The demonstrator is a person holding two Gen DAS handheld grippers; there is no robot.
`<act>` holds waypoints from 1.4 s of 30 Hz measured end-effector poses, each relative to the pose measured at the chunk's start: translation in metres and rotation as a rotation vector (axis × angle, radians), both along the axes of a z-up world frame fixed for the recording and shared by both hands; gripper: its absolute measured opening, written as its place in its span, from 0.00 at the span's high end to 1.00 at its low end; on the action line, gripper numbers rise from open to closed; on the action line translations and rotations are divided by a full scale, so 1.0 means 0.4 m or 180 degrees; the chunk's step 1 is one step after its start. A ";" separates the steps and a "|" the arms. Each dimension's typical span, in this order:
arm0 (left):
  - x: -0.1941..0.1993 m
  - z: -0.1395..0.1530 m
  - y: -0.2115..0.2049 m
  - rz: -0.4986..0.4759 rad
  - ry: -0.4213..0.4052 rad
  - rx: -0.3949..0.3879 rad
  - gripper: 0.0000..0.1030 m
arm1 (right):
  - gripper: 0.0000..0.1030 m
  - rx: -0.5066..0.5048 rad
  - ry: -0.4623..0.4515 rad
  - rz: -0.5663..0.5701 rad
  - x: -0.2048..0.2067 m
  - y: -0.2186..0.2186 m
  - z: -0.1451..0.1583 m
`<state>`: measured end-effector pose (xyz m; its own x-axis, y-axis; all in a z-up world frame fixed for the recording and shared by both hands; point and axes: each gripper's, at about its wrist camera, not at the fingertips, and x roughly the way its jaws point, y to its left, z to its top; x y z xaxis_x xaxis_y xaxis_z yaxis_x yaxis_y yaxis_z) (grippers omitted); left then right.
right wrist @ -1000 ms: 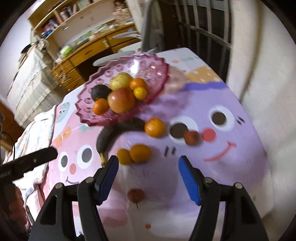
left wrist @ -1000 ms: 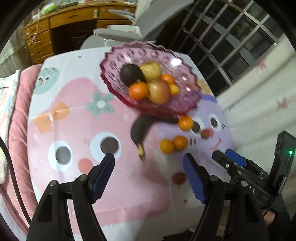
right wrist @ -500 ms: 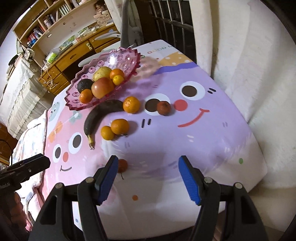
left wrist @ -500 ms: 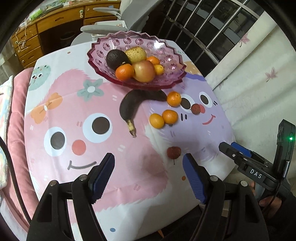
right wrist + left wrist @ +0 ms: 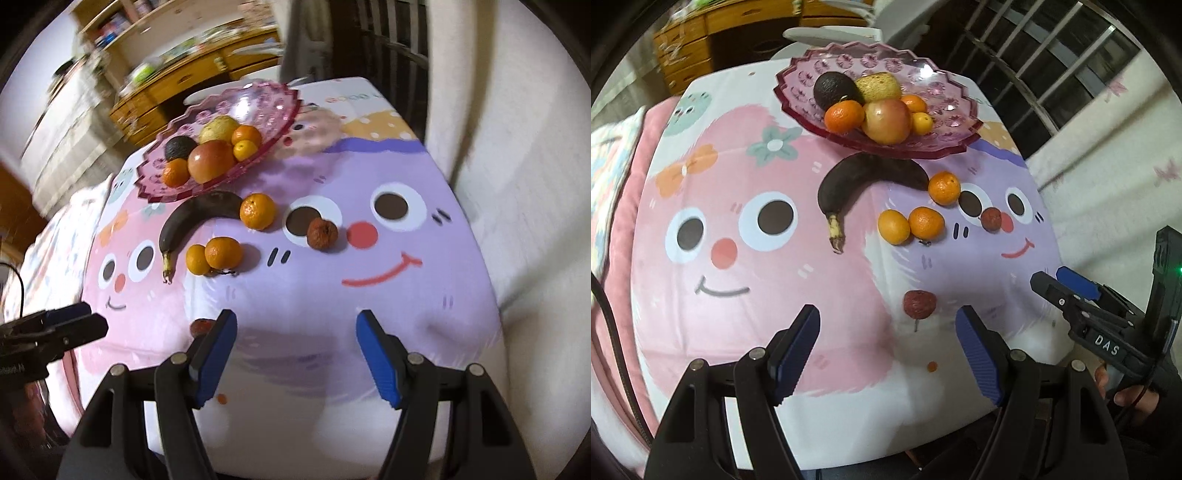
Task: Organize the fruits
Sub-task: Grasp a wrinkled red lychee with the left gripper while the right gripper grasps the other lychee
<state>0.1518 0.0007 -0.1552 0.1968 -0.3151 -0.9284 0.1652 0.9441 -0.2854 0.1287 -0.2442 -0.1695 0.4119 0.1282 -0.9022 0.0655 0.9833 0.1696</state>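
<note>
— What was left out on the cloth?

— The overripe banana by the bowl; soft, so I judged mid-body best. Then firm oranges, taken across the middle. Smallest, a fragile lychee.

— Your tongs?

— My left gripper and right gripper gaped wide, empty.

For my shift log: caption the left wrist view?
Open left gripper hovers near a red lychee; pink bowl holds fruit.
</note>
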 end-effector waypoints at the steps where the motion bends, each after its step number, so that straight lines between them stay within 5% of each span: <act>1: -0.003 -0.006 -0.009 0.0058 0.0019 0.0000 0.28 | 0.34 -0.0027 -0.0009 0.0089 0.007 -0.005 -0.001; 12: -0.032 -0.089 -0.095 0.0700 0.0226 0.0074 0.28 | 0.34 -0.0319 -0.0421 0.1022 0.079 -0.037 -0.026; 26: 0.002 -0.197 -0.150 0.1063 0.0461 0.0183 0.35 | 0.42 -0.0337 -0.0512 0.1565 0.152 -0.050 -0.131; 33: 0.015 -0.230 -0.154 0.1168 0.0583 0.0174 0.47 | 0.57 -0.0322 -0.0424 0.1728 0.175 -0.046 -0.167; 39: 0.028 -0.242 -0.162 0.1146 0.0638 0.0171 0.69 | 0.63 -0.0372 -0.0437 0.1827 0.176 -0.037 -0.176; 42: 0.030 -0.243 -0.161 0.1146 0.0641 0.0152 0.69 | 0.68 -0.0389 -0.0453 0.1823 0.178 -0.040 -0.177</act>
<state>0.1637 -0.0638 -0.2523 0.0994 -0.2151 -0.9715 -0.2326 0.9443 -0.2329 0.1999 -0.2602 -0.2401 0.4257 0.2642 -0.8654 -0.4954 0.8684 0.0215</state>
